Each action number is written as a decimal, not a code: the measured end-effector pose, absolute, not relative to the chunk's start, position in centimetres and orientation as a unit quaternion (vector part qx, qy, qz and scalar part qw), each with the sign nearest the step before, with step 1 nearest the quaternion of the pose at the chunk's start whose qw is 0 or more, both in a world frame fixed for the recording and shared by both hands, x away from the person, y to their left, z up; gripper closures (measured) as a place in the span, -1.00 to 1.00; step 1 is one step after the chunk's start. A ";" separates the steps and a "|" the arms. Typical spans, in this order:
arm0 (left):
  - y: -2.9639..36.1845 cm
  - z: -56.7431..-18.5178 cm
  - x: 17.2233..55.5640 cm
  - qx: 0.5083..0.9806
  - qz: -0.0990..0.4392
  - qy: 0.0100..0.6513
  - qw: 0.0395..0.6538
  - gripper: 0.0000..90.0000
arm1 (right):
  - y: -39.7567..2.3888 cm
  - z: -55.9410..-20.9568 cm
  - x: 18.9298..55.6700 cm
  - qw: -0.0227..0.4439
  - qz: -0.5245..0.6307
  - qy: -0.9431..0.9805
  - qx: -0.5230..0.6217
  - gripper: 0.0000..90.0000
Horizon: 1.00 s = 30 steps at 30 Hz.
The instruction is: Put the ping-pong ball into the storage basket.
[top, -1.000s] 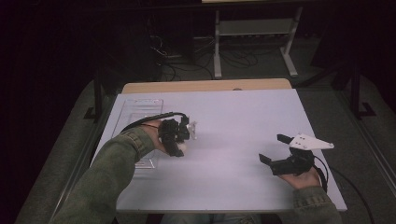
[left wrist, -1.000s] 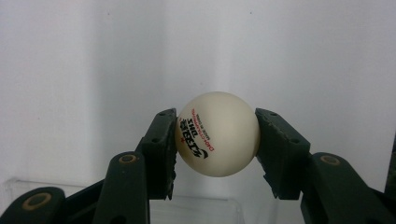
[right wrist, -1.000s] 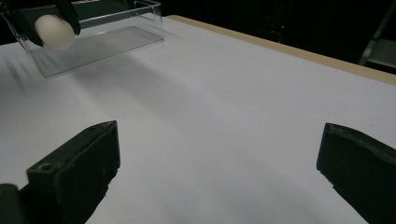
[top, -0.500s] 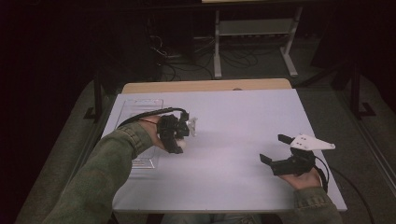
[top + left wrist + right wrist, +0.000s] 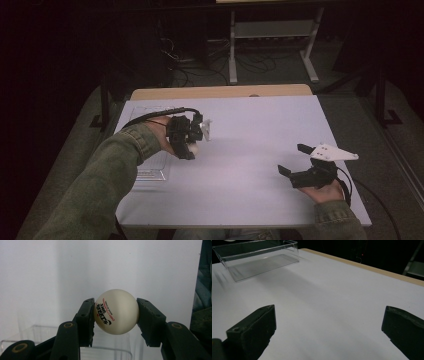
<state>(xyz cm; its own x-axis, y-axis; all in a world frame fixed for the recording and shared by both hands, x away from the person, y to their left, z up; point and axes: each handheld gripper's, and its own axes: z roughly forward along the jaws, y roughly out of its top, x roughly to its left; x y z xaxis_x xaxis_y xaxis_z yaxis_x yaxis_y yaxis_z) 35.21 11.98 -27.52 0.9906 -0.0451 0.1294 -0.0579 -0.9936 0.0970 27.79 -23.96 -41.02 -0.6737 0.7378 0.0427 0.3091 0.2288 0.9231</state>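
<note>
A white ping-pong ball (image 5: 120, 307) with black and red print sits pinched between the two black jaws of my left gripper (image 5: 115, 316). In the high view the left gripper (image 5: 190, 149) hangs above the left part of the white table top, with the ball (image 5: 192, 148) at its tip. Just below and behind it stands a clear plastic tray (image 5: 110, 351), partly hidden by the green sleeve in the high view (image 5: 152, 172). My right gripper (image 5: 295, 159) rests low near the table's front right, jaws wide apart (image 5: 329, 332) with nothing between them.
The white table top (image 5: 250, 150) has a wooden strip (image 5: 220, 92) along its far edge. Beyond it are a metal stand (image 5: 270, 30) and cables on a dark floor. The clear tray (image 5: 262, 255) lies far ahead in the right gripper view.
The left hand has lifted with the ball in its jaws, moving up the picture and away from the tray. The right hand has stayed where it was.
</note>
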 end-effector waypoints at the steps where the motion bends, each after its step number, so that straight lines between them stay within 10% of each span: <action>1: 12.0 -27.2 35.3 0.996 0.067 -0.025 0.051 0.13 | -24.0 -41.0 27.8 0.208 0.516 0.756 0.346 -1.00; 30: 17.0 -23.5 34.9 0.995 0.087 -0.001 0.055 0.13 | -23.8 -41.1 27.6 0.209 0.503 0.763 0.347 -1.00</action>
